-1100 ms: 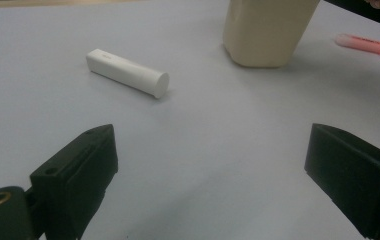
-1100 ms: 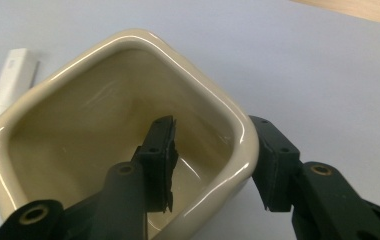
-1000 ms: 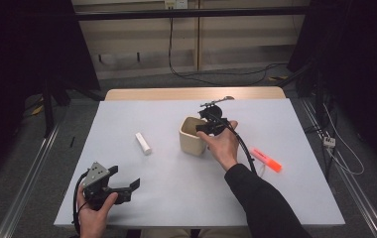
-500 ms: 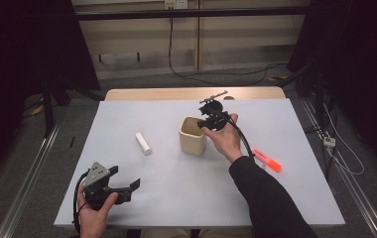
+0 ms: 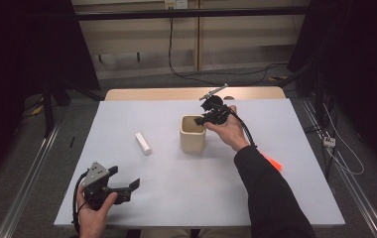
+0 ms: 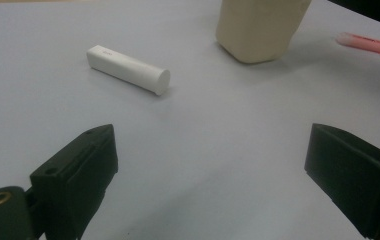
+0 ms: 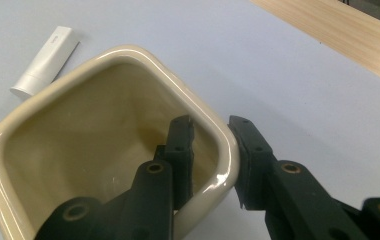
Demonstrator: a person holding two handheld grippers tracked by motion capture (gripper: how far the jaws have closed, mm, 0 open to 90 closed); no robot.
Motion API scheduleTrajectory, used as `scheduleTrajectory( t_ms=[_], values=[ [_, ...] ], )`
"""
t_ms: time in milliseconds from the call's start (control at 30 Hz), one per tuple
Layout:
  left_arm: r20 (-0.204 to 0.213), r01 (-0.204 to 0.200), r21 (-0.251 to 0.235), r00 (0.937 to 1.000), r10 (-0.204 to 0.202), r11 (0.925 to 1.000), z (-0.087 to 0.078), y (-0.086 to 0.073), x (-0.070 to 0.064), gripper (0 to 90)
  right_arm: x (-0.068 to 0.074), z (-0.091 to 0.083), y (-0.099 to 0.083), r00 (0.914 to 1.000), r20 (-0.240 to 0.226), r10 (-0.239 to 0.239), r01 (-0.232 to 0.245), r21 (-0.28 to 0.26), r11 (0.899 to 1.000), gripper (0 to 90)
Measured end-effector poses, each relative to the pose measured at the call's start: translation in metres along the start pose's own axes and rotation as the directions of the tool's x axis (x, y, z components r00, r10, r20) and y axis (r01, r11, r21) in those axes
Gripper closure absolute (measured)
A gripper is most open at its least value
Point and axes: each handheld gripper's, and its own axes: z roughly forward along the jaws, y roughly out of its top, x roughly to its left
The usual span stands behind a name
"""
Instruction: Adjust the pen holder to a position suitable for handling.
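A beige square cup (image 5: 192, 141) stands upright mid-table. My right gripper (image 5: 204, 119) reaches over its far right corner and is shut on its rim. In the right gripper view one jaw sits inside the cup (image 7: 128, 52) and the other outside, with the wall pinched between them at my right gripper (image 7: 212, 125). The cup's inside looks empty. My left gripper (image 5: 131, 191) rests open near the table's front left, holding nothing. Its wide-apart jaws frame bare table at my left gripper (image 6: 210, 175), with the cup (image 6: 258, 30) farther off.
A white cylinder (image 5: 143, 143) (image 6: 128, 70) (image 7: 45, 57) lies left of the cup. An orange marker (image 5: 273, 162) (image 6: 373, 45) lies to the right, partly behind the sleeve. The white table (image 5: 176, 198) has a wooden strip (image 5: 176, 94) along its far edge.
The right hand has shifted slightly at the cup's far corner and its gripper sits on the rim. The cup, the cylinder and the left gripper have stayed in place.
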Motion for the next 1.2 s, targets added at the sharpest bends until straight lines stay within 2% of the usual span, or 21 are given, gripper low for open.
scheduleTrajectory(
  t_ms=[200,400,567,800,867,933,1000,1067,1200],
  values=[
    [-0.001,0.005,-0.002,1.0,-0.005,1.0,0.0,0.0,0.0,6.8,-0.005,-0.001,0.0,0.9998,-0.016,-0.013,0.014,0.014,1.0,72.5],
    [-0.001,0.002,0.001,1.0,-0.002,1.0,0.001,0.0,0.0,6.8,-0.008,-0.005,-0.001,0.9981,-0.034,-0.051,0.052,0.035,0.998,72.5],
    [0.0,-0.001,0.004,1.0,0.001,1.0,0.001,0.0,0.0,6.8,-0.006,-0.007,-0.002,0.998,-0.015,-0.062,0.063,0.053,0.997,73.0],
    [0.004,0.005,-0.002,1.0,-0.005,1.0,0.001,0.0,0.0,6.8,-0.002,-0.005,-0.001,0.9984,0.001,-0.056,0.056,0.031,0.998,71.9],
    [0.004,0.002,0.002,1.0,-0.002,1.0,0.001,0.001,-0.001,6.8,-0.002,-0.005,-0.003,0.9995,-0.001,-0.03,0.03,0.022,0.999,71.5],
    [0.006,-0.001,0.001,1.0,0.001,1.0,0.0,0.0,0.0,6.8,-0.002,-0.006,-0.005,0.9997,-0.002,-0.025,0.025,0.007,1.0,71.1],
    [0.006,0.008,0.001,0.9999,-0.008,1.0,0.0,0.0,0.0,6.8,-0.002,-0.007,-0.006,0.9999,-0.006,-0.015,0.015,-0.008,1.0,67.6],
    [0.001,0.008,-0.003,1.0,-0.008,1.0,0.0,0.0,0.0,6.8,-0.003,-0.008,-0.007,0.9998,0.008,-0.02,0.02,-0.014,1.0,59.7],
    [0.0,0.006,-0.001,1.0,-0.006,1.0,0.0,0.0,0.0,6.8,-0.004,-0.021,-0.006,0.9999,-0.004,0.01,-0.011,-0.089,0.996,46.7]
  ],
)
